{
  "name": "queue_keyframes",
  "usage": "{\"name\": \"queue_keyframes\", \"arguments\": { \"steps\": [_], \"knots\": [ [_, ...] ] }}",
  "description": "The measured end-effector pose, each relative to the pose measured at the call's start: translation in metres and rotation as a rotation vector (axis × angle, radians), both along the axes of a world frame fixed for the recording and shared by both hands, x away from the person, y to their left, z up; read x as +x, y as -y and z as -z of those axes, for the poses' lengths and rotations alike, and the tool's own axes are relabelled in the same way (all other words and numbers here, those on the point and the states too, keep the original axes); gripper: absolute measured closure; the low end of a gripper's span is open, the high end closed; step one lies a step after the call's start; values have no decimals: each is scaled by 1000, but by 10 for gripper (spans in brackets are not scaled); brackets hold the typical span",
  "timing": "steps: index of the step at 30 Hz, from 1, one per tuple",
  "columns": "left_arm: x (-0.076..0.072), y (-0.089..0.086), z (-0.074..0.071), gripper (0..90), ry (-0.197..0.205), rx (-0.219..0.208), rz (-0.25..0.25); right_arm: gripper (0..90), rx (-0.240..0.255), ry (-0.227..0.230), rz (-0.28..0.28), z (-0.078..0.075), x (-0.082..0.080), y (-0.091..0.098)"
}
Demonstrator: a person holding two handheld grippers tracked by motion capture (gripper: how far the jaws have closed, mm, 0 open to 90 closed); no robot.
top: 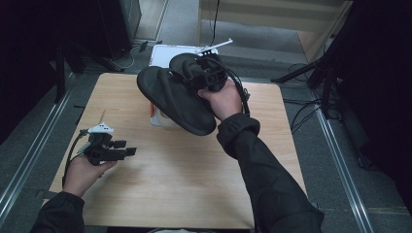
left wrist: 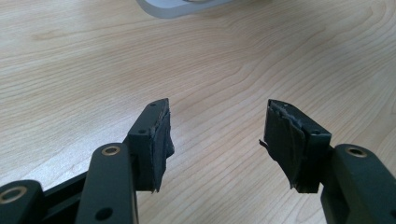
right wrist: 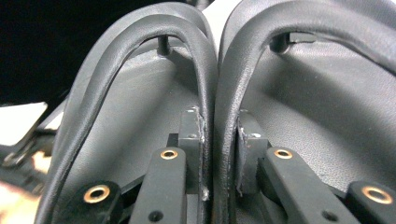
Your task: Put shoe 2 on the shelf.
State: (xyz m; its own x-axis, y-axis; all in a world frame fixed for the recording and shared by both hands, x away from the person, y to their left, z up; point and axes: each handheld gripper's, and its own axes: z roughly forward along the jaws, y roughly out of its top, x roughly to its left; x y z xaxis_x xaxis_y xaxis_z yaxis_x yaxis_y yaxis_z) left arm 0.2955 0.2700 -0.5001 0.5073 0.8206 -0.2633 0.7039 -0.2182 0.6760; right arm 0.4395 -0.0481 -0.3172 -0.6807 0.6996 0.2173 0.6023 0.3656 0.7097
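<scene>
A: What are the objects?
B: Two black flip-flops point(top: 175, 97), matte, with Y-shaped straps point(right wrist: 205, 70).

A: Their pose?
B: Side by side, footbeds facing the right gripper view, adjacent straps pressed together between the jaws; raised clear above the far worktop point(top: 194, 184), soles tilted downward.

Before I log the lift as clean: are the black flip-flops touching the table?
Apart. The high view shows the flip-flops held in the right gripper, raised over the table.
</scene>
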Motion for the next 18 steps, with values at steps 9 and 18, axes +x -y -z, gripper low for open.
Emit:
{"name": "queue_keyframes", "arguments": {
  "steps": [9,18],
  "knots": [
    [2,2,1,418,-7,-6,13,771,37,-3,196,17,31,-19],
    [1,5,-1,419,9,-13,26,768,47,-15,395,20,58,-44]
  ]
}}
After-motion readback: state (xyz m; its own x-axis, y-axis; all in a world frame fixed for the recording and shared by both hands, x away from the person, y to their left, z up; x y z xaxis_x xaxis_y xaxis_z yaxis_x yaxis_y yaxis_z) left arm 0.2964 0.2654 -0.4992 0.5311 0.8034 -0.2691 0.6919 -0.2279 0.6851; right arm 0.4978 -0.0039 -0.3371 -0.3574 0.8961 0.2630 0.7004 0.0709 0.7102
